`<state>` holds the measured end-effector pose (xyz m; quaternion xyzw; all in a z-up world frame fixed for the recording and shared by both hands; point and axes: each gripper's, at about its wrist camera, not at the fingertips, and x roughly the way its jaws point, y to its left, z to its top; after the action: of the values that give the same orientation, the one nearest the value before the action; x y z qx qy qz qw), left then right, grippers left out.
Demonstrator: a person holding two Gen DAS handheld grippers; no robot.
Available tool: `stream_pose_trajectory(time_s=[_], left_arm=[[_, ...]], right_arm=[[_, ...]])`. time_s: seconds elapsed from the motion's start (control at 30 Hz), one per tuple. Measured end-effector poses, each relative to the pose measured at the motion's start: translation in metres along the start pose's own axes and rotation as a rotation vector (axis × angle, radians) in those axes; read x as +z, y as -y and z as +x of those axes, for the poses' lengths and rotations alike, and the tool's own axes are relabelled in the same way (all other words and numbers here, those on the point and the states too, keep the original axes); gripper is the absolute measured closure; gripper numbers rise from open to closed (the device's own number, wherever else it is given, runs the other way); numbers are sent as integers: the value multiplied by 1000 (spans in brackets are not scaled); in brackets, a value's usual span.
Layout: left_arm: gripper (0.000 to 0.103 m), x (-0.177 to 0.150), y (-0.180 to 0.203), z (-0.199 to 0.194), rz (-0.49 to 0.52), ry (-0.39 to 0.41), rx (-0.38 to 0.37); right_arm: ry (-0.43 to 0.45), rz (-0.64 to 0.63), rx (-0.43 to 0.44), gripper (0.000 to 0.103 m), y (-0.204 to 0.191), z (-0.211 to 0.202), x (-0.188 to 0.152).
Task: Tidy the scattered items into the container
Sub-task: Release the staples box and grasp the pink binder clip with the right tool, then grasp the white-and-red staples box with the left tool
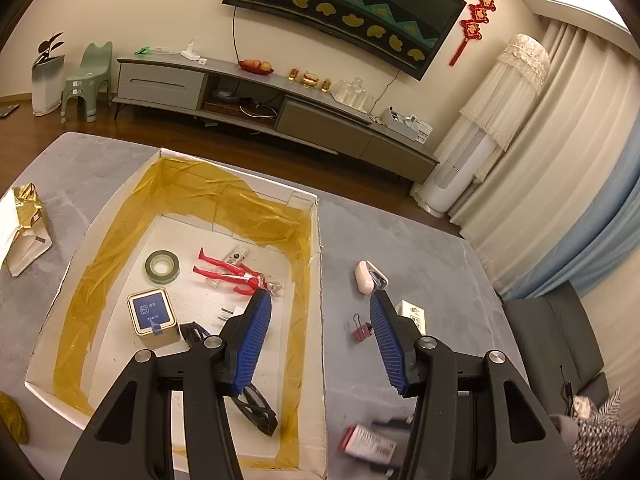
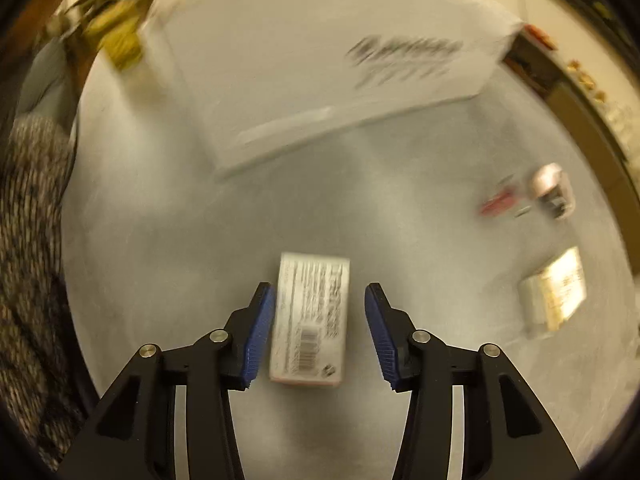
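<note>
Directly between the spread blue pads of the right gripper [image 2: 319, 312] lies a small white packet [image 2: 309, 320] with a barcode, flat on the grey table [image 2: 200, 240]; neither pad touches it, so that tool is released and holds nothing. Ahead of it, blurred, stands the white box [image 2: 320, 80], and off to its right sit a red binder clip [image 2: 498, 202], a pale pink object [image 2: 550, 188] and a small carton [image 2: 554, 292].

The left gripper [image 1: 318, 300] is likewise spread wide and empty, straddling the right wall of the box [image 1: 316, 264]. Under and ahead of its left finger, inside the box, lie a red figure [image 1: 232, 272], a roll of tape [image 1: 162, 266], a blue-lidded tin [image 1: 152, 316], a white plug [image 1: 230, 314] and a black lattice piece [image 1: 256, 406]. By its right finger, on the table, are the binder clip [image 1: 361, 330], the pink object [image 1: 366, 278] and the carton [image 1: 414, 314]; the packet [image 1: 368, 442] lies close below
</note>
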<state>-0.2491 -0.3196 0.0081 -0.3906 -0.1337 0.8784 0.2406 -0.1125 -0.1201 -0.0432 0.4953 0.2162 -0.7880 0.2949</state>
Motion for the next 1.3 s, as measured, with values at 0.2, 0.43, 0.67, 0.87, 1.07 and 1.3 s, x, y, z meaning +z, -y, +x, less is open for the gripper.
stream_pose_trajectory(time_s=[0.2,0.43,0.67,0.87,1.07,1.3], left_arm=[[50,2,-1,-2,1,2,-11],[50,-2,6,3,26,-15,-11],[50,-13,30,11,112,-31,9],[50,-37,60,26,178,-105,-66],[50,-110,88,55,247,-231,-37],[50,-171,72,76,210,-339,13]], right_arm=[[38,353,-160,49,83,26,28],[84,512,-208,87,117,59,23],[134,562,-181,88,122,39,14],[158,529,-124,88,75,-3,-25],[146,515,-214,88,36,-18,-84],[146,559,-192,85,40,-13,-92]])
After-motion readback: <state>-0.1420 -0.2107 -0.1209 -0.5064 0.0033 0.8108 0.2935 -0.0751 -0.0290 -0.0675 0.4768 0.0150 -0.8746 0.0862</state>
